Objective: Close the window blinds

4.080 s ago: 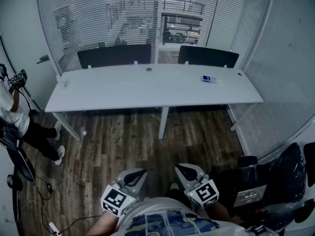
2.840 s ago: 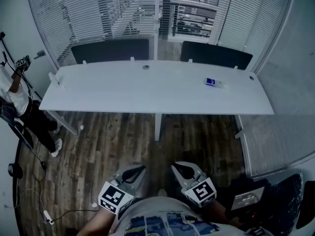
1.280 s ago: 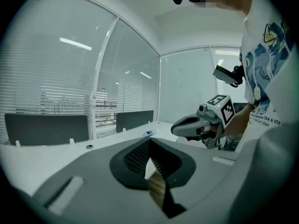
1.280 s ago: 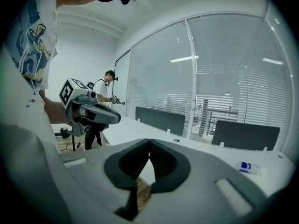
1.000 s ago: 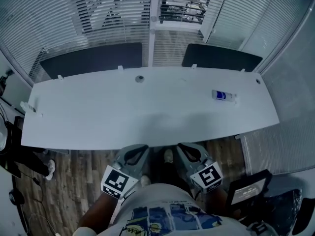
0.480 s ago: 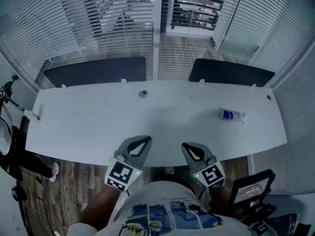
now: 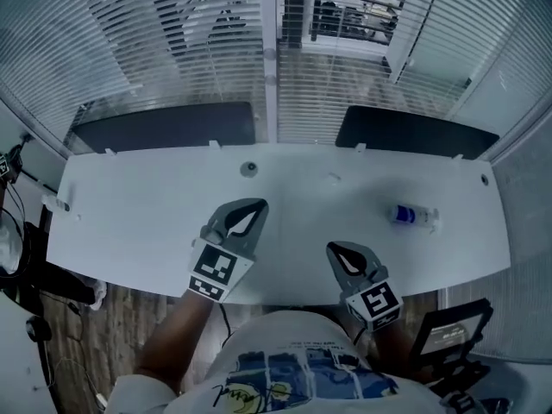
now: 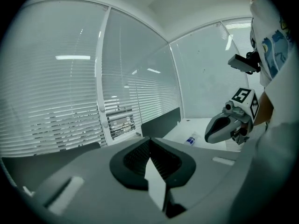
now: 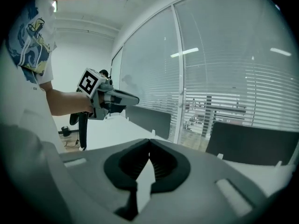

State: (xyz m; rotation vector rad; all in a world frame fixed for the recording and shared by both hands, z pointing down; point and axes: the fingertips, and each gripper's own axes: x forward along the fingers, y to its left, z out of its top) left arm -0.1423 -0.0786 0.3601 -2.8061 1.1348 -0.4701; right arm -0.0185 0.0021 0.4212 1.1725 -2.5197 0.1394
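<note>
Left gripper [image 7: 260, 203] and right gripper [image 7: 330, 247] over the white desk [image 7: 138, 218], jaws together on nothing, window blinds [image 7: 172, 33] beyond the desk's far edge, slats seemingly part-open, small bottle [image 7: 412, 216] on the desk's right end

I count 1 white desk [image 7: 155, 222] | 2 dark panels: left panel [image 7: 164, 126], right panel [image 7: 414, 132] | 1 small bottle [image 7: 412, 216] | 1 round hole [image 7: 248, 169] | 2 grippers: left gripper [image 7: 257, 205], right gripper [image 7: 332, 248] | window blinds [image 7: 172, 24]: too many slats for me to count
</note>
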